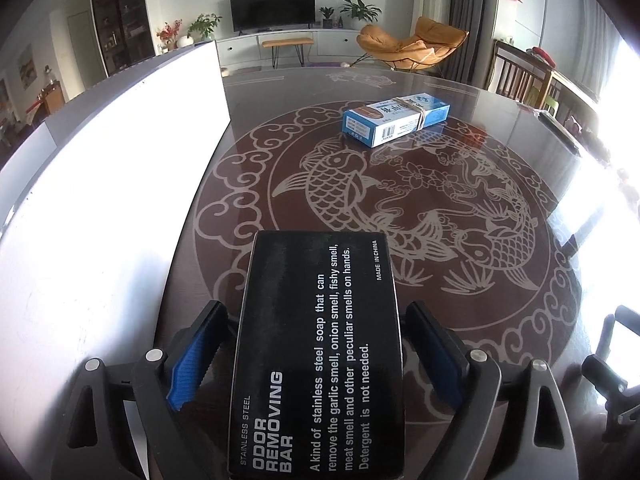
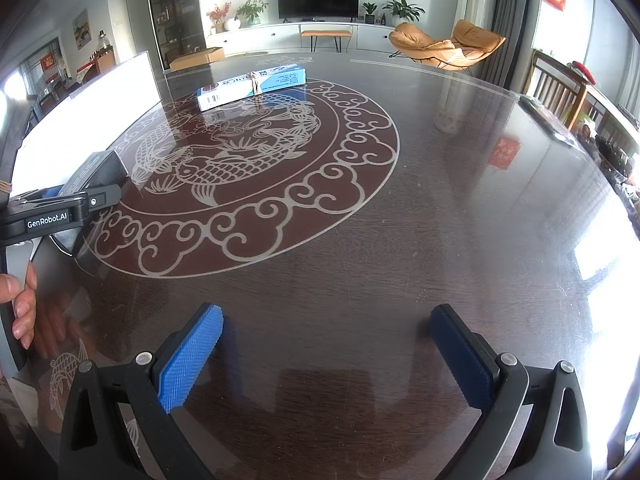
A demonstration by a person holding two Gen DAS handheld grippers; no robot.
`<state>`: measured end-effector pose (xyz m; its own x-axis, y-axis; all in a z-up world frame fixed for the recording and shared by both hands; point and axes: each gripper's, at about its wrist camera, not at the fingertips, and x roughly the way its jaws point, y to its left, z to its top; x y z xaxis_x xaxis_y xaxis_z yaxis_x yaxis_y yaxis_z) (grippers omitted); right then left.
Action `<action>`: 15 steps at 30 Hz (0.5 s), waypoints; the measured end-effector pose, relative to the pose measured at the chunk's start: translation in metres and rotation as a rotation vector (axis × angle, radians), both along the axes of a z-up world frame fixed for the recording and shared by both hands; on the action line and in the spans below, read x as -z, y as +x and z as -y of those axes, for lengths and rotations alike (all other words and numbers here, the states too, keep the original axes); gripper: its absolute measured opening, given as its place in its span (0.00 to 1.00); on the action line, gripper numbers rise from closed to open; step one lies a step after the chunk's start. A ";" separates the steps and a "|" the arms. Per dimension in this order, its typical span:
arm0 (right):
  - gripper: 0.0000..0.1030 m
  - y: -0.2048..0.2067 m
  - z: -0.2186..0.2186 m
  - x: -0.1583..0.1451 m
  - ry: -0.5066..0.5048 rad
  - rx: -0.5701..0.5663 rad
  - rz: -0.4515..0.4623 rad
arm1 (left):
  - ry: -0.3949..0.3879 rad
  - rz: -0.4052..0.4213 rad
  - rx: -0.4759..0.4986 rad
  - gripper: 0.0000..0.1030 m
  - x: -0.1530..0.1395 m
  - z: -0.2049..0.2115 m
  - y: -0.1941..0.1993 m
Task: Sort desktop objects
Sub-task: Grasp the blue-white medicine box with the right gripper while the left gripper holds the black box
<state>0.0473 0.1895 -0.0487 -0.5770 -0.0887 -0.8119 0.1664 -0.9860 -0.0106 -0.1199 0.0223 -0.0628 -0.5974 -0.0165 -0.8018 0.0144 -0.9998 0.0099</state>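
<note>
black box (image 1: 316, 344), between open pads (image 1: 196, 354)

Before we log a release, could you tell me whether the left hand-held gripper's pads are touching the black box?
Apart. The left wrist view shows dark table between each pad and the black box.

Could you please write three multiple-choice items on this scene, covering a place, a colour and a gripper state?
1. Where does the black box lie?
A. between the fingers of the left gripper
B. on top of the blue box
C. on the orange chair

2. What colour is the banded box farther out on the table?
A. red and yellow
B. blue and white
C. green

3. How does the right gripper stand?
A. shut on the black box
B. shut on a pen
C. open, with nothing between its pads

Answers: 1 A, the pads flank it with a gap each side. 2 B, both views show its print. 3 C, only bare table shows between the pads.
</note>
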 end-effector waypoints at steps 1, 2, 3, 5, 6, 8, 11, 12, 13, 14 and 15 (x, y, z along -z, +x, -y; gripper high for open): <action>1.00 0.000 0.000 0.000 0.000 0.000 0.000 | 0.001 0.002 0.003 0.90 0.000 0.000 -0.001; 1.00 0.000 0.000 0.000 0.000 0.000 0.000 | 0.001 0.003 0.005 0.91 0.000 0.000 -0.001; 1.00 0.000 0.000 0.000 0.000 0.000 0.000 | 0.001 0.003 0.006 0.91 0.001 0.000 -0.001; 1.00 0.000 0.000 0.000 0.000 0.000 0.000 | 0.001 0.003 0.005 0.91 0.001 -0.001 -0.001; 1.00 0.000 0.000 0.000 0.000 0.000 0.000 | 0.001 0.003 0.005 0.91 0.000 -0.001 -0.001; 1.00 0.000 0.000 0.000 0.000 0.000 0.000 | 0.001 0.003 0.005 0.91 0.001 -0.001 -0.001; 1.00 0.000 0.000 0.000 0.000 0.000 0.000 | 0.001 0.003 0.005 0.91 0.001 -0.001 -0.001; 1.00 0.000 0.000 0.000 0.000 0.000 0.000 | 0.000 0.003 0.005 0.91 0.001 -0.001 -0.001; 1.00 0.000 0.000 0.000 0.000 0.000 0.000 | 0.000 0.003 0.005 0.91 0.001 -0.001 -0.001; 1.00 0.000 0.000 0.000 -0.002 -0.001 0.000 | 0.001 0.003 0.005 0.91 0.001 -0.001 -0.001; 1.00 -0.001 -0.001 -0.001 -0.012 -0.009 -0.002 | 0.001 0.003 0.005 0.91 0.001 -0.001 -0.002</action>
